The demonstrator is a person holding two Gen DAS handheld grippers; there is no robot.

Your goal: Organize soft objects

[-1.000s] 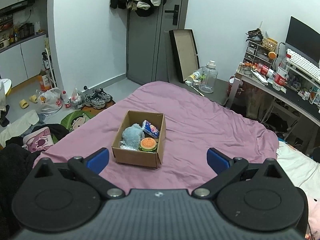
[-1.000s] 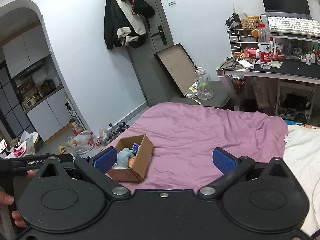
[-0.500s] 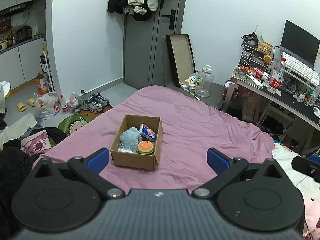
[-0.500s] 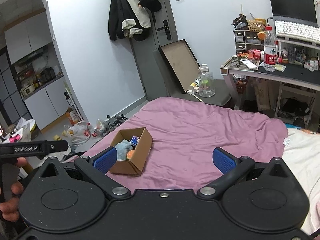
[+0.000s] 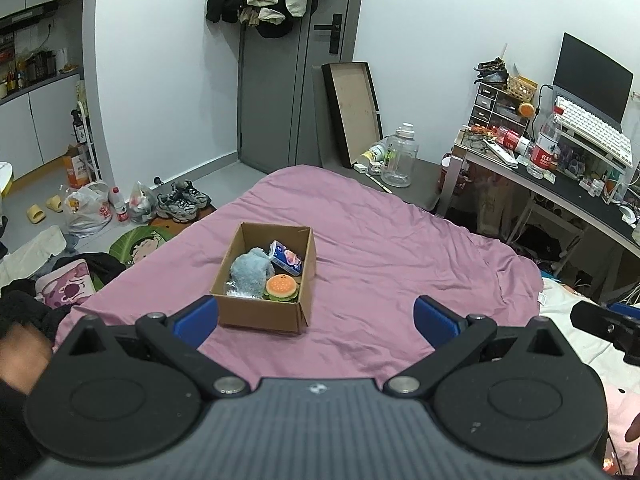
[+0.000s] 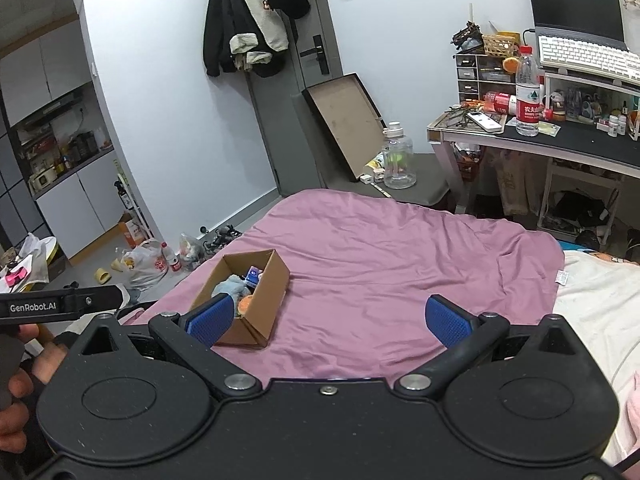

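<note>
A cardboard box [image 5: 267, 312] sits on the purple bedspread [image 5: 380, 256]. In it lie a grey-blue plush toy [image 5: 251, 272], a burger toy [image 5: 281, 287] and a blue-and-white packet [image 5: 285, 258]. My left gripper [image 5: 316, 318] is open and empty, held above the bed just short of the box. My right gripper [image 6: 328, 320] is open and empty, to the right of the box [image 6: 256, 300], with its left finger overlapping the box in the right wrist view.
A desk [image 6: 560, 140] with a water bottle, keyboard and clutter stands at the right. A clear jug [image 5: 398, 160] and a leaning tray stand beyond the bed's far edge. Shoes, bags and clothes lie on the floor at the left. A white quilt [image 6: 596, 300] lies at the right.
Both grippers have pulled back and risen a little from the box, so it looks smaller and farther. Both stay open and empty. The box contents have not moved.
</note>
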